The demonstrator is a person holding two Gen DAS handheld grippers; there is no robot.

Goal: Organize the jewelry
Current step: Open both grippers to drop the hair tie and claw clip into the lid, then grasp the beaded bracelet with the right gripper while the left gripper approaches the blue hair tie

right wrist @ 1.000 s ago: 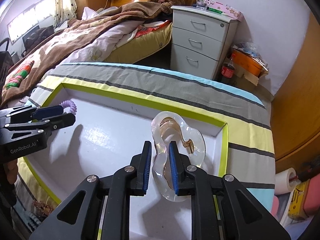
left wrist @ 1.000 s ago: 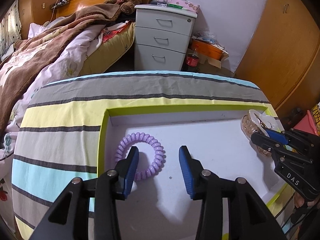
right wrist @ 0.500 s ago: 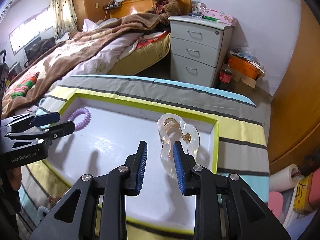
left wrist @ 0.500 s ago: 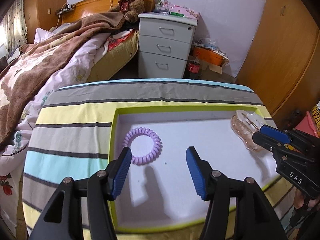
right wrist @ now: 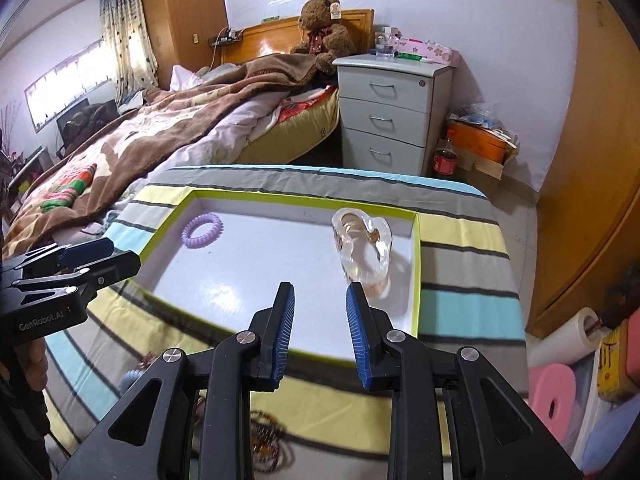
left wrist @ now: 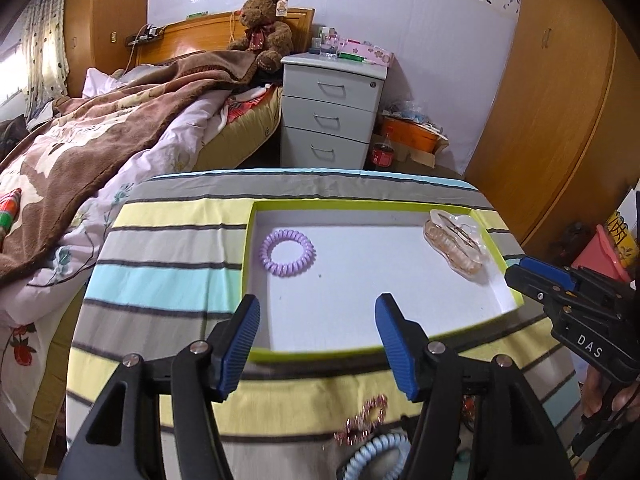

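Both tools are empty with jaws spread: the left gripper (left wrist: 316,340), marked "GenRobot.AI" on its side, gapes wide at the near edge of the green-rimmed tray (left wrist: 246,256), and the right gripper (right wrist: 320,334), lettered "DAS", is moderately parted. Inside the tray lie the purple spiral hair tie (left wrist: 287,252) near its far left corner and the clear hair claw (right wrist: 362,249) by its right wall, well apart.

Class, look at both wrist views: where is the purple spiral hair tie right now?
The purple spiral hair tie lies flat inside the white tray, near its far left corner, well apart from the clear hair claw on the right side.
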